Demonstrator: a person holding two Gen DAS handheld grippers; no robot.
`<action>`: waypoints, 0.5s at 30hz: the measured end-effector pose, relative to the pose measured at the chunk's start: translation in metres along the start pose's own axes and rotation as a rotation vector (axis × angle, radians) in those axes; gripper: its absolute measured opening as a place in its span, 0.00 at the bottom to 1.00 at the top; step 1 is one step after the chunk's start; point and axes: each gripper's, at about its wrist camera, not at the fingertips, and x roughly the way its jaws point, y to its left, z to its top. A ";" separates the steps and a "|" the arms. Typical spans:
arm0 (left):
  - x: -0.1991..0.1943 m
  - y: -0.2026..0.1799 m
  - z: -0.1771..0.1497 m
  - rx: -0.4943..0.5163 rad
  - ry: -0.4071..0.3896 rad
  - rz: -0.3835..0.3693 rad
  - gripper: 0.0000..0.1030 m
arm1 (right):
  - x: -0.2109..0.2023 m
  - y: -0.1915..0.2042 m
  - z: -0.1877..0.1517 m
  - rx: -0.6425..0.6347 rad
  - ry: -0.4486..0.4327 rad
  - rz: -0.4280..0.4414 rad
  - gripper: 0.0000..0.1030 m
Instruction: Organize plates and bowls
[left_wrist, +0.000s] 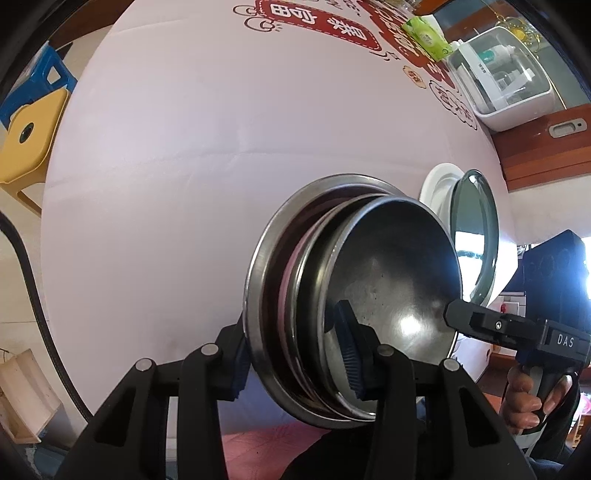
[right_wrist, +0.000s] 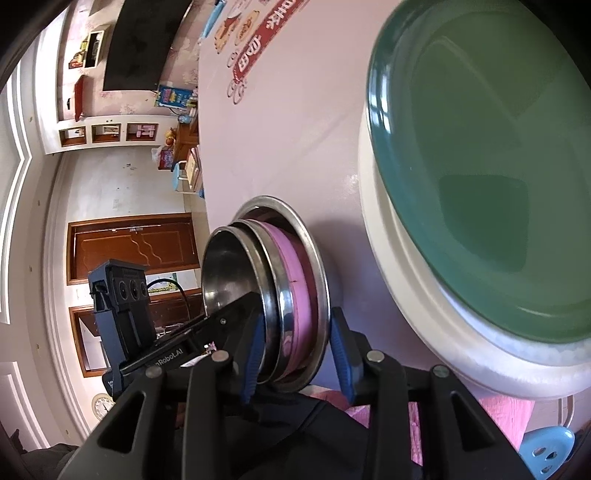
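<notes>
A stack of nested steel bowls (left_wrist: 391, 280) with a pink one among them rests on the pale pink tablecloth (left_wrist: 184, 166). My left gripper (left_wrist: 295, 365) is shut on the stack's rims. My right gripper (right_wrist: 297, 358) straddles the same stack (right_wrist: 284, 291) from the opposite side, its blue pads at the rims. It also shows in the left wrist view (left_wrist: 480, 325) at the bowl's edge. A green plate (right_wrist: 480, 147) lies on a white plate (right_wrist: 413, 295) beside the stack, and they show in the left wrist view (left_wrist: 476, 236).
A white plastic storage box (left_wrist: 506, 85) and a green tissue pack (left_wrist: 424, 35) sit at the table's far side. A yellow stool (left_wrist: 29, 136) and a blue stool (left_wrist: 40, 77) stand off the table's edge.
</notes>
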 end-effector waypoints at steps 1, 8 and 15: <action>-0.003 -0.002 -0.001 0.000 -0.006 0.000 0.39 | -0.002 0.003 0.000 -0.013 -0.005 0.000 0.33; -0.029 -0.023 -0.004 0.013 -0.101 -0.001 0.39 | -0.022 0.022 0.002 -0.128 -0.058 0.022 0.33; -0.048 -0.055 -0.004 0.037 -0.202 -0.029 0.40 | -0.052 0.030 0.004 -0.219 -0.128 0.039 0.33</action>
